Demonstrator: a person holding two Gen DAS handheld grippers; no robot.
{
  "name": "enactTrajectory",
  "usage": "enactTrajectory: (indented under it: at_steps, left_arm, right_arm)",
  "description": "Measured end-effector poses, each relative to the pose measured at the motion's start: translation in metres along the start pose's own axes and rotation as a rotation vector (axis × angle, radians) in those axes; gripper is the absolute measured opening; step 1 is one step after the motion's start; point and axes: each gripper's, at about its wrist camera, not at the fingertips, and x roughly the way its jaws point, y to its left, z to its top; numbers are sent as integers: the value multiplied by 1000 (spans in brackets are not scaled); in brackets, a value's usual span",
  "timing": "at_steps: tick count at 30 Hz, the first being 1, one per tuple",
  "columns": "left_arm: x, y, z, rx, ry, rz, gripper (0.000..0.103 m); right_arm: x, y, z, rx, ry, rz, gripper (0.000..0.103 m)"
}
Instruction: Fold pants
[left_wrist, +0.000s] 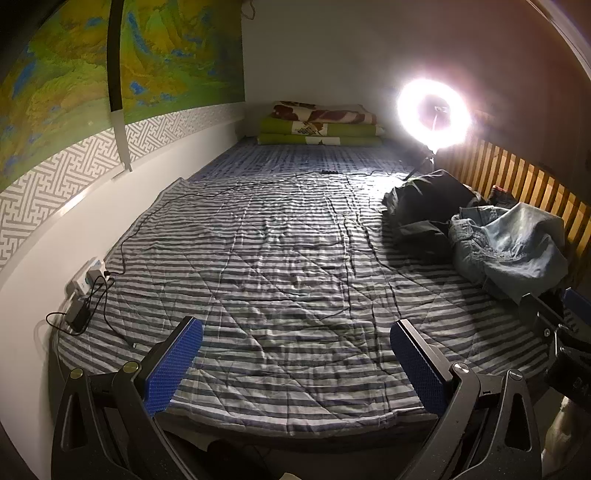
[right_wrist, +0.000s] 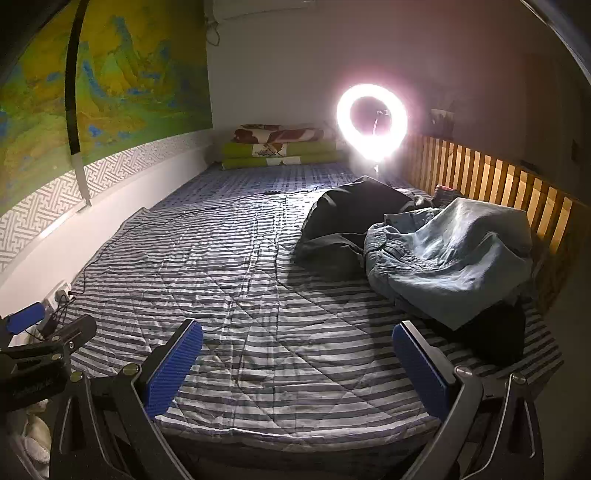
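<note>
A crumpled pair of light blue jeans (right_wrist: 450, 254) lies in a heap at the right side of the striped bed (right_wrist: 258, 288), with dark pants (right_wrist: 354, 218) bunched beside and behind it. The left wrist view shows the same jeans (left_wrist: 509, 243) and dark pants (left_wrist: 428, 206) further right. My left gripper (left_wrist: 295, 332) is open over the near edge of the bed, nothing between its blue pads. My right gripper (right_wrist: 297, 332) is open too, holding nothing, a short way in front of the jeans. Each gripper shows at the edge of the other's view.
A bright ring light (right_wrist: 371, 125) stands at the far right of the bed, its cable (left_wrist: 229, 188) running across the quilt to a wall socket (left_wrist: 88, 277). Folded blankets (right_wrist: 280, 147) are stacked at the far end. A wooden slat rail (right_wrist: 491, 177) borders the right side.
</note>
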Motion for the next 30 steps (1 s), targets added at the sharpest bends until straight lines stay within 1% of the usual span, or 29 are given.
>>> enactTrajectory:
  at_steps: [19,30]
  left_arm:
    - [-3,-12,1,21,-2,-14,103]
    - [-5,-8,1,20,-1,-16,103]
  right_arm:
    - [-2,-7,-3,12,3,0,102]
    - [-3,-5,-5,8,9,14,102]
